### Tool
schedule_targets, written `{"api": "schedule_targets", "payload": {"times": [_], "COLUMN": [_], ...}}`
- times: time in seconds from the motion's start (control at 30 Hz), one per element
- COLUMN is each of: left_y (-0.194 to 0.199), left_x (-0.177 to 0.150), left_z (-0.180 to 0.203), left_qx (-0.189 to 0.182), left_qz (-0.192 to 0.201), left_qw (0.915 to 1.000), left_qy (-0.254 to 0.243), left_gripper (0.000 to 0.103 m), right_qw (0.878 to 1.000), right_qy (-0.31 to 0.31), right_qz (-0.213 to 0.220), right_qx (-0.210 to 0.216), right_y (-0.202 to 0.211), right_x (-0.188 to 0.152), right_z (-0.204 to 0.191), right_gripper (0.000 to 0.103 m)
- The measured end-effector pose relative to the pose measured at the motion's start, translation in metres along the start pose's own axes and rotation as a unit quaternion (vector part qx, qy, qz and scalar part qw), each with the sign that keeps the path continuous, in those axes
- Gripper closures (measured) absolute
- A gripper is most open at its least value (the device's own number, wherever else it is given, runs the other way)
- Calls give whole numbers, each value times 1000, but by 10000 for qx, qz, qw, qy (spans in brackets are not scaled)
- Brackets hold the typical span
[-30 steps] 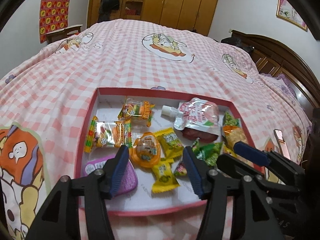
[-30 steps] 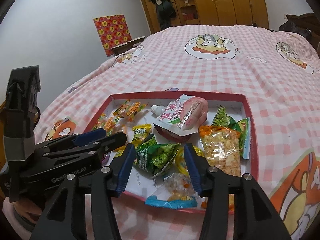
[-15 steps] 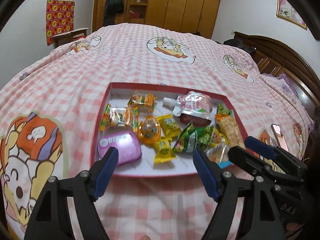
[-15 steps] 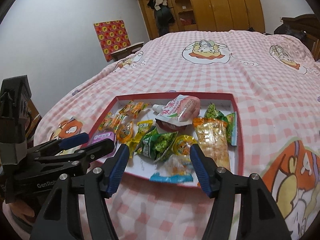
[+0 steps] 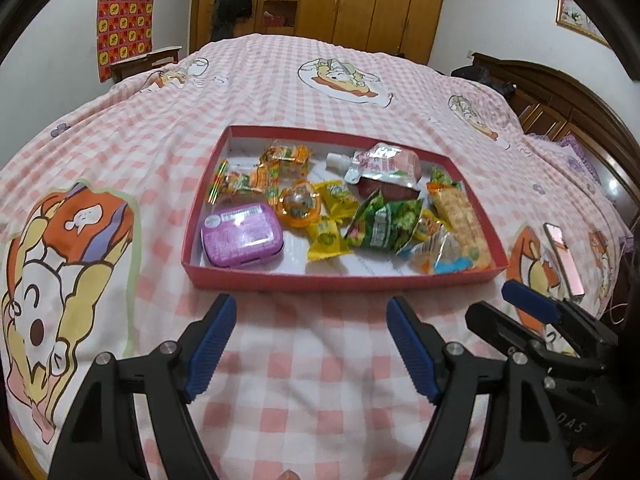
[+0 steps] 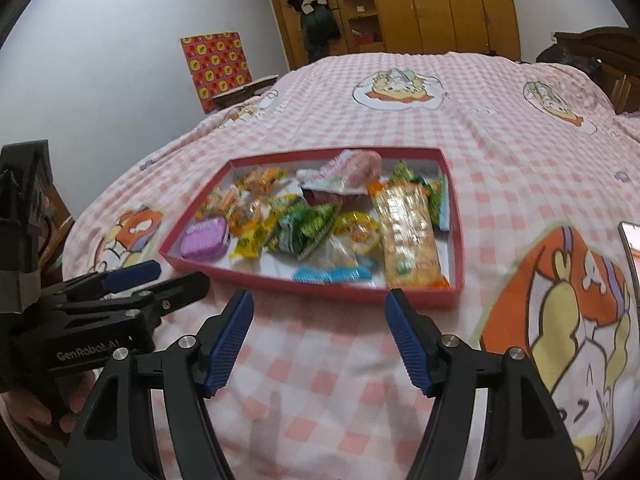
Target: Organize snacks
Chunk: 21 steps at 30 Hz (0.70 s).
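Note:
A shallow red tray lies on the pink checked bedspread, full of several snacks. Among them are a purple tin, a pink spouted pouch, green packets, yellow candies and a long orange cracker pack. My left gripper hovers open over the bedspread just short of the tray's near wall, nothing between its blue pads. My right gripper also hangs in front of the tray, jaws opening and empty.
A phone lies on the bedspread right of the tray. A wooden wardrobe lines the far wall and a dark headboard borders the bed's right side. A hand holds the left gripper's body.
Both grippers have pulled back from over the tray to the bedspread in front of it, and both sets of jaws have spread wider. The snacks lie as before.

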<state>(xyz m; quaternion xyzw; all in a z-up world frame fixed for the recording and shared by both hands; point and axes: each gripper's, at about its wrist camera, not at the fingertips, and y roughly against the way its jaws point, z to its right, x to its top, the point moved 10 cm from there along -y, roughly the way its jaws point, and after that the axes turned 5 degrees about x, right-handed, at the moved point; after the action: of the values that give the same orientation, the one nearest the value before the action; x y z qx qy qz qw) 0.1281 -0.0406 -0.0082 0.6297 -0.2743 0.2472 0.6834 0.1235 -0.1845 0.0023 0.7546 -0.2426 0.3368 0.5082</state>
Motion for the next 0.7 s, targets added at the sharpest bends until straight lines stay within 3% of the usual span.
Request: {"api": "schedule_targets", "payload": {"times": [0.7], "left_y": [-43], "left_x": [-29], "left_z": [-2], "left_qx": [452], "left_qz": [-317], "left_qw": [9983], "left_qy": [-205], "left_gripper": [19], "right_qw": [9959], "right_qy": [-186], "right_qz": [-447], "right_qx": [-764], "right_y": [-34], "right_x": [-37], "right_z": [33], "right_gripper": [33]}}
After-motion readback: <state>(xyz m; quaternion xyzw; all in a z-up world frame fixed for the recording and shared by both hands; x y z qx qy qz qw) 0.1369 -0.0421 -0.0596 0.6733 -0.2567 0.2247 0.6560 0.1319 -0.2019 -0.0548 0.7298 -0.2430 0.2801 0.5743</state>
